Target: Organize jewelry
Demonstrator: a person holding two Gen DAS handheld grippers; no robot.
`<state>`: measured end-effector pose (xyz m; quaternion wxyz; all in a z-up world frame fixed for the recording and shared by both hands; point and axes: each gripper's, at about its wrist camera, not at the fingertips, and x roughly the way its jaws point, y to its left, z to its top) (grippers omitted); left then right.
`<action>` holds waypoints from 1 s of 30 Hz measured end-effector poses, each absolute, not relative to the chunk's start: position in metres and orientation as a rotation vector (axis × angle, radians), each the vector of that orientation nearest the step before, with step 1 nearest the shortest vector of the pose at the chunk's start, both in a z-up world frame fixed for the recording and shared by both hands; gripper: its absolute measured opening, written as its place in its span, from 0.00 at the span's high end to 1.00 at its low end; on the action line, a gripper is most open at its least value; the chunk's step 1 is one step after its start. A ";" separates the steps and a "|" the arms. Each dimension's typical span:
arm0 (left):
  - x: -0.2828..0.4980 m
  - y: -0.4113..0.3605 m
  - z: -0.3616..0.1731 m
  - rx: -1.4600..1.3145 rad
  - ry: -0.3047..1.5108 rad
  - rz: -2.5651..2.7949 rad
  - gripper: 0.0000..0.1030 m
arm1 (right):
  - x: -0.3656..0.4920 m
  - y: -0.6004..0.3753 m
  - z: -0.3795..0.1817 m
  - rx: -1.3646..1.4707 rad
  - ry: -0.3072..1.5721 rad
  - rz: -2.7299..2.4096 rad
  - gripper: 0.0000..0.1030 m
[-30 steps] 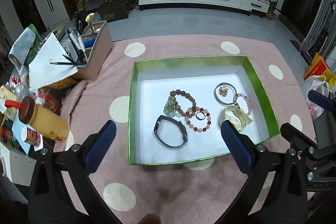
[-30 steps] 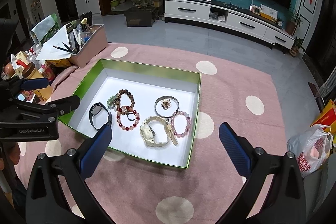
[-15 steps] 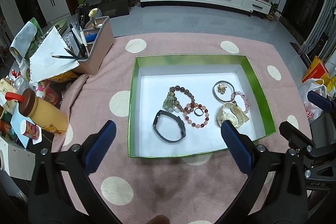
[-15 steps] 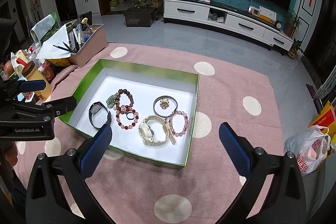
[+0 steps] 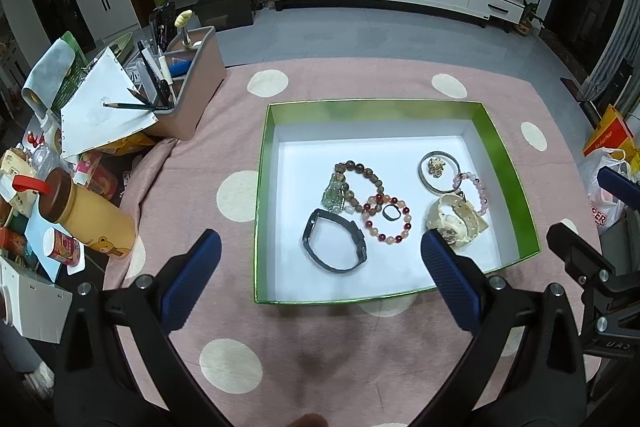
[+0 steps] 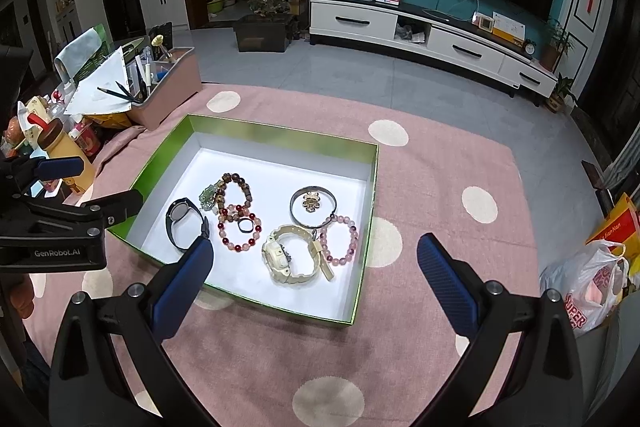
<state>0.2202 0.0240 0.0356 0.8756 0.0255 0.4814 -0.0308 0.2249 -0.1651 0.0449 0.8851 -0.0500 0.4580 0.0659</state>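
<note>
**Q:** Left wrist view: what do you have in front of you?

**A:** Your left gripper (image 5: 320,275) hangs above the near edge of the green box (image 5: 496,135), its fingers (image 5: 192,279) spread wide and holding nothing. The box sits on a pink dotted cloth (image 5: 320,347). Inside lie a black watch (image 5: 334,245), a brown bead bracelet (image 5: 362,179) with a green pendant (image 5: 334,193) touching it, a red bead bracelet (image 5: 386,219) ringing a small dark ring (image 5: 391,213), a silver bangle (image 5: 438,171) around a gold charm (image 5: 435,165), a pink bead bracelet (image 5: 474,189) and a cream watch (image 5: 454,221).

**Q:** And the right wrist view?

**A:** Your right gripper (image 6: 310,267) is likewise spread wide and empty, over the box's near right part. The left gripper shows at the left edge, beside the box.

**Q:** What could go wrong from here?

**A:** Judging by the layout, tangling is the main risk. The brown and red bracelets overlap, and the pendant touches the brown beads, so lifting one is likely to drag its neighbour. The cream watch's strap lies against the pink bracelet and the bangle; a grasp there may catch two pieces. The dark ring and gold charm are small and flat; wide fingers may slide over them or nudge them away. A low approach may also strike the box wall and shift the whole box on the cloth.
</note>
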 end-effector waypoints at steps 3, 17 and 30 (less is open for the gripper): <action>0.221 0.023 0.033 0.057 1.008 -0.064 0.02 | 0.226 -0.166 0.043 -0.106 0.957 0.131 0.01; 0.220 0.017 0.030 0.088 0.997 -0.055 0.02 | 0.228 -0.171 0.040 -0.103 0.959 0.122 0.01; 0.222 0.018 0.030 0.080 0.987 -0.047 0.02 | 0.229 -0.171 0.040 -0.099 0.957 0.119 0.01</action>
